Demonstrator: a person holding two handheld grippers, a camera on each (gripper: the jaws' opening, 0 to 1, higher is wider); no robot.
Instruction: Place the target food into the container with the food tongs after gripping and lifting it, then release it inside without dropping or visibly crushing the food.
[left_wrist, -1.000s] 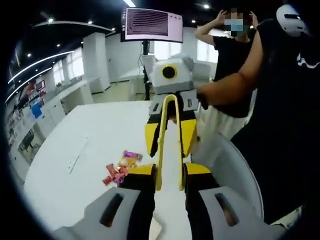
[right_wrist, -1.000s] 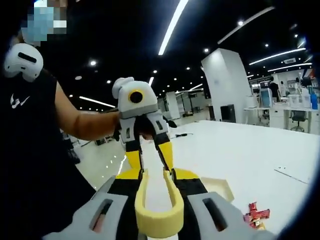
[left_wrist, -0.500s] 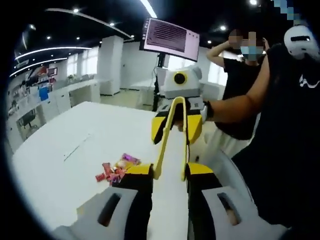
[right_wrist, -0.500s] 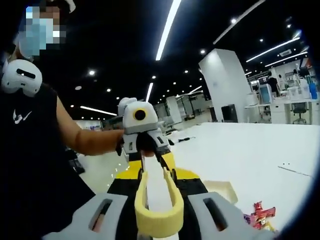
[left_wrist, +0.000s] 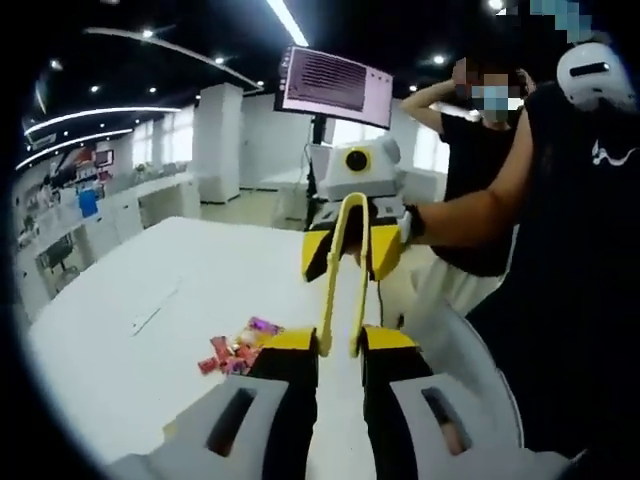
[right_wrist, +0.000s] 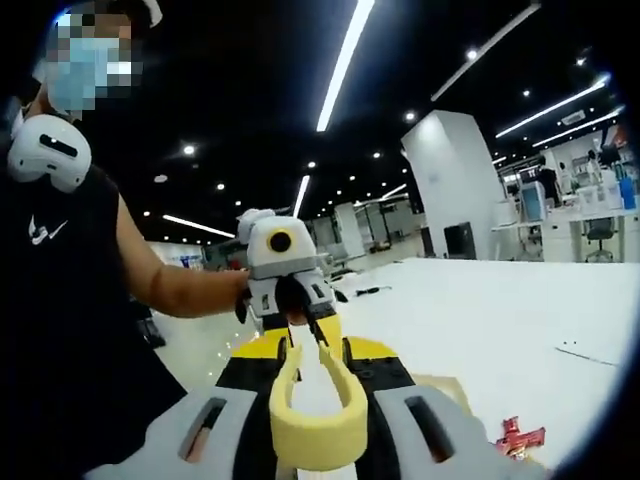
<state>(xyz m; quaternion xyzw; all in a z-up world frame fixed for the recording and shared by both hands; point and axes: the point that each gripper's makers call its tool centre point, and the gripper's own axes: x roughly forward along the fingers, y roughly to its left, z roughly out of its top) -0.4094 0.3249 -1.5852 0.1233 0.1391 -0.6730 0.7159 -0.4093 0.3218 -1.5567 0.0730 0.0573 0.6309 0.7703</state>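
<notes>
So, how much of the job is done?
None yet: the wrapped sweets lie piled on the white table. In hand: the left claw and right claw hold the yellow tongs between them, in the air. Left: grab a sweet, lift it, put it in the container.
</notes>
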